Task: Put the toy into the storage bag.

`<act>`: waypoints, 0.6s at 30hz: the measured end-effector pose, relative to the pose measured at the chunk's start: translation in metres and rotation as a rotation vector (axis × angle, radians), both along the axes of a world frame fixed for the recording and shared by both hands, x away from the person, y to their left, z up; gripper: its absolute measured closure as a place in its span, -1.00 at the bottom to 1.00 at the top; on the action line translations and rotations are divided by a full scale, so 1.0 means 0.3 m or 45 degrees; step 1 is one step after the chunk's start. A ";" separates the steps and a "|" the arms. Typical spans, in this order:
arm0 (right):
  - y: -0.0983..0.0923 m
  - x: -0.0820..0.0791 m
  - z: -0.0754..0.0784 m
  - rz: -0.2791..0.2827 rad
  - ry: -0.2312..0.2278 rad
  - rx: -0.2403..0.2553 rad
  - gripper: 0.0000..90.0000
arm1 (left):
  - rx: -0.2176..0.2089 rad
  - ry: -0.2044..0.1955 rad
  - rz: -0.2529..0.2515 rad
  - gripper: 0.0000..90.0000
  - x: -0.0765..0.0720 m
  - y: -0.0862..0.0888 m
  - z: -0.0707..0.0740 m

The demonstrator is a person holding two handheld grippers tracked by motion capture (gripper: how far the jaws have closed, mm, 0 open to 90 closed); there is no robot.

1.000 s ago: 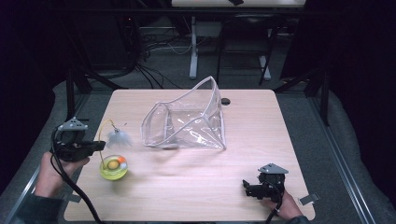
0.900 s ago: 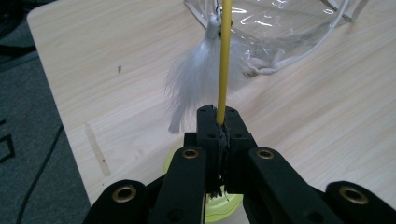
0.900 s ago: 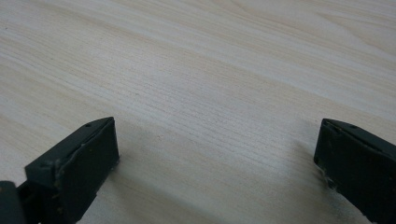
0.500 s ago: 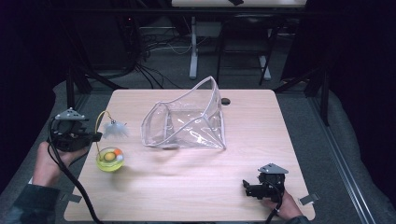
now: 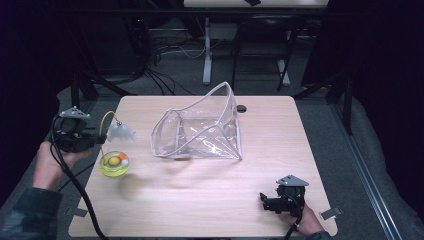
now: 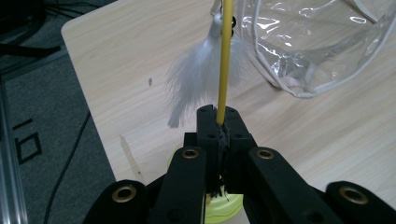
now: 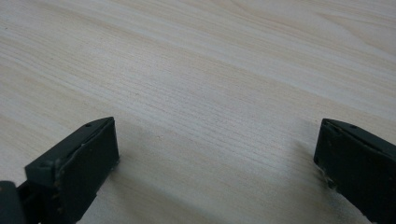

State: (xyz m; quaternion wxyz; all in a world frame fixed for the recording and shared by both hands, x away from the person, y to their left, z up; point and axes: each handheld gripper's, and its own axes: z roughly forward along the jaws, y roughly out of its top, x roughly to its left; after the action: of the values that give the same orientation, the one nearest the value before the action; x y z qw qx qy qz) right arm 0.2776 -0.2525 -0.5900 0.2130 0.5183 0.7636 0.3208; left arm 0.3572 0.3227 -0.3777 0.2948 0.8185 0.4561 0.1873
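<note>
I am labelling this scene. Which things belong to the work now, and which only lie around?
In use:
- left tool, shut on the yellow wand
- white feather on that wand
- yellow-green base
- clear plastic bag, probably

Idle:
- right tool, open over the table
- floor cables

- My table (image 5: 200, 200), pale wood, takes up the middle and lower frame.
- A clear bag (image 5: 200, 132) with white trim lies at the frame's centre, mouth gaping leftward.
- Grey floor, cables (image 5: 160, 50) and a white stand (image 5: 207, 55) sit along the top.
</note>
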 end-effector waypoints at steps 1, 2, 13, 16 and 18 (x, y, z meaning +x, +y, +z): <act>0.000 0.000 0.000 0.001 0.002 -0.002 -1.00 | -0.003 -0.010 0.005 0.97 0.003 0.000 0.003; 0.000 0.000 0.000 0.002 0.002 -0.002 -1.00 | 0.000 -0.007 0.000 0.97 0.007 -0.001 0.008; 0.000 0.000 0.000 0.001 0.002 -0.002 -1.00 | 0.028 -0.010 0.002 0.97 0.052 -0.010 0.039; 0.000 0.000 0.000 0.002 0.002 -0.002 -1.00 | 0.042 -0.007 0.000 0.97 0.065 -0.014 0.044; 0.000 0.000 0.000 0.002 0.001 -0.002 -1.00 | 0.043 -0.003 0.003 0.97 0.073 -0.015 0.047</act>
State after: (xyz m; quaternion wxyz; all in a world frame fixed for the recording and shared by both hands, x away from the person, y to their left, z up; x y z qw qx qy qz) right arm 0.2776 -0.2525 -0.5900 0.2128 0.5178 0.7642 0.3202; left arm 0.3792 0.3182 -0.3637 0.2813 0.8226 0.4535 0.1963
